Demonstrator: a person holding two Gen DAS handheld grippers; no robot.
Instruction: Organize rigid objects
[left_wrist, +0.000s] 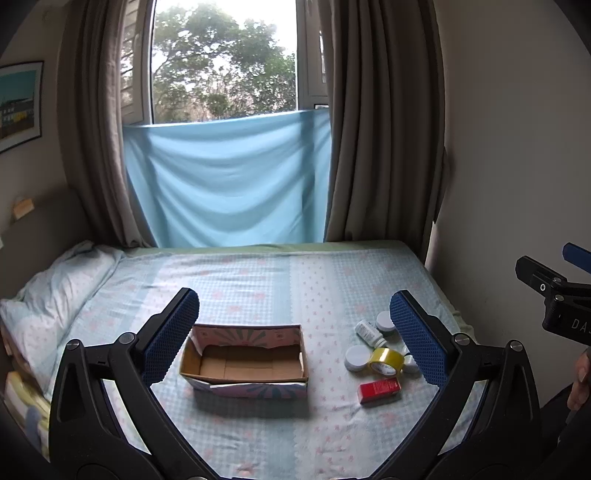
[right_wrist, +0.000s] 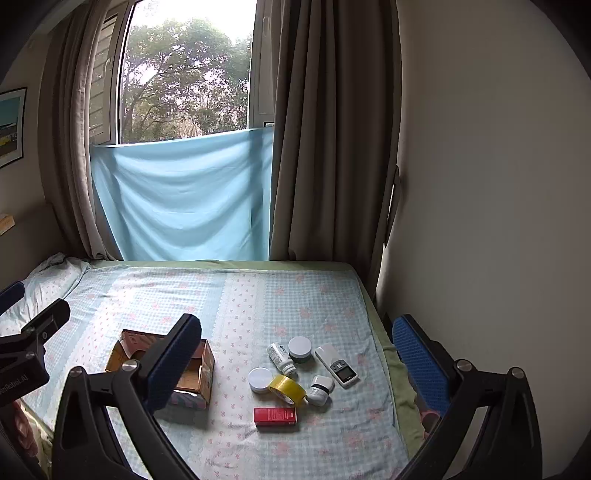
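Red carton (right_wrist: 275, 416) looks light and stiff; we'd pinch its long sides. Our left gripper (left_wrist: 294, 332) and right gripper (right_wrist: 295, 354) both gape wide, empty.

A bed (left_wrist: 258, 273) with a blue checked sheet fills the room. A pillow (left_wrist: 55, 291) lies on its left. Brown curtains (left_wrist: 380, 129) hang beside a window (left_wrist: 221, 62). A blue cloth (left_wrist: 229, 184) covers its lower part. A picture (left_wrist: 18, 103) hangs on the wall.

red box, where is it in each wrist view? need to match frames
Left wrist: red box lies on the bed, low right of centre, right of the cardboard box.
Right wrist: red box sits low centre, right of the cardboard box.
Shared landmark: yellow tape roll, just beyond the red box in both.
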